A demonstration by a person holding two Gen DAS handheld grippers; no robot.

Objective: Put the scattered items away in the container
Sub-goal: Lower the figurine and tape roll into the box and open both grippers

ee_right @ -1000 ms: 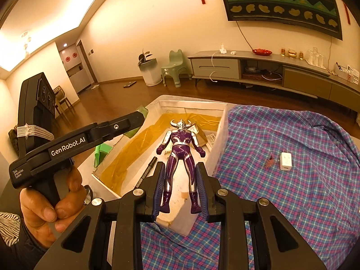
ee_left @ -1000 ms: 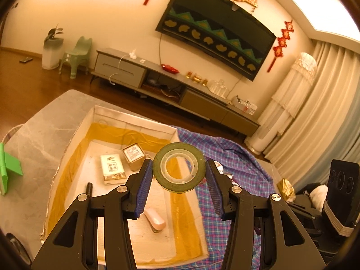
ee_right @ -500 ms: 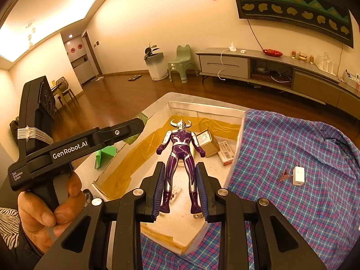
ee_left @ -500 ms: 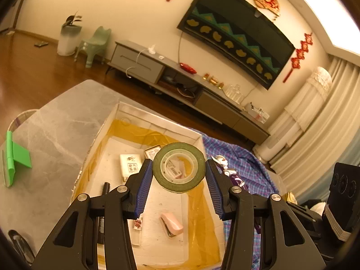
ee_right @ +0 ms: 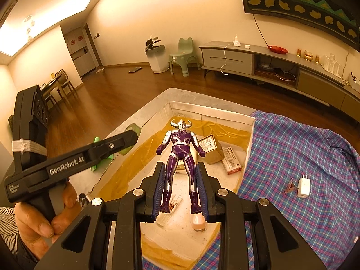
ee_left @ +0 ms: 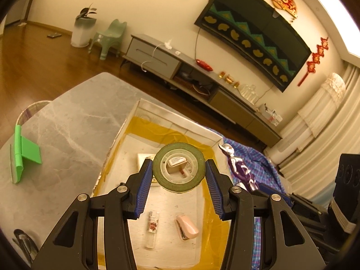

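My left gripper is shut on a green tape roll, held upright over the white box with yellow tape along its inner walls. Inside the box lie a pink stapler, a clear lighter, a brown box and a card packet. My right gripper is shut on the legs of a purple and silver horned figure, which hangs above the same box. From the left wrist camera the figure shows at the box's right edge.
A plaid cloth covers the table right of the box, with a white plug and a small clip on it. A green stand sits on the grey marble table. A hand holds the left gripper's handle.
Both grippers have travelled across the table to over the box's interior, each keeping its load. More of the box floor, with the lighter and stapler, has come into view.
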